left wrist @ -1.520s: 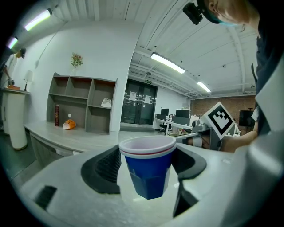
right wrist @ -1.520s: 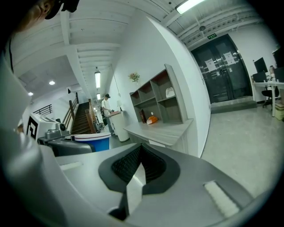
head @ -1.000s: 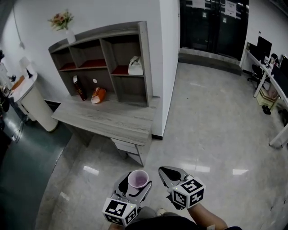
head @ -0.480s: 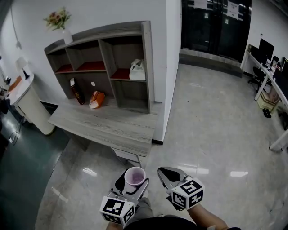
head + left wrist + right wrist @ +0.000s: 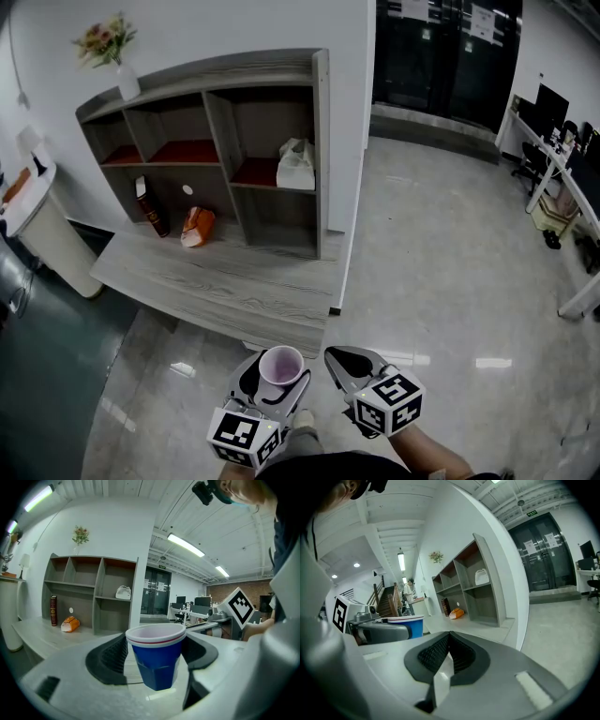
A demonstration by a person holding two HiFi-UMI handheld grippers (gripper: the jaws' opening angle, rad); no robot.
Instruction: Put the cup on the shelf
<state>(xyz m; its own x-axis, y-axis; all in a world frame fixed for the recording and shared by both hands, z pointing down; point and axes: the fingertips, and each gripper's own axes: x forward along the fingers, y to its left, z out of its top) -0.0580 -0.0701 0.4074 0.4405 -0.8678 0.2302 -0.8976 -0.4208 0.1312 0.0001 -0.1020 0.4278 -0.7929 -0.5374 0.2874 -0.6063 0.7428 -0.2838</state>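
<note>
A blue cup [image 5: 157, 660] with a white rim and pale inside stands upright between the jaws of my left gripper [image 5: 154, 656], which is shut on it. From the head view the cup [image 5: 280, 366] shows low in the middle, held over the shiny floor in my left gripper [image 5: 273, 377]. My right gripper [image 5: 347, 360] hangs beside it, shut and empty; in its own view the right gripper [image 5: 449, 641] has its pads together. The grey wooden shelf [image 5: 225, 141] on a desk [image 5: 220, 286] stands ahead to the left, also seen as the shelf [image 5: 91, 592].
The shelf holds a white bag [image 5: 296, 164], a dark book [image 5: 145, 206] and an orange packet [image 5: 196, 225]; a flower vase [image 5: 125, 80] stands on top. A white column [image 5: 354, 141] rises right of the desk. Office desks [image 5: 562, 159] line the far right.
The shelf and desk have come nearer and shifted in the head view as the person walks toward them. Both grippers keep their places, the cup still held.
</note>
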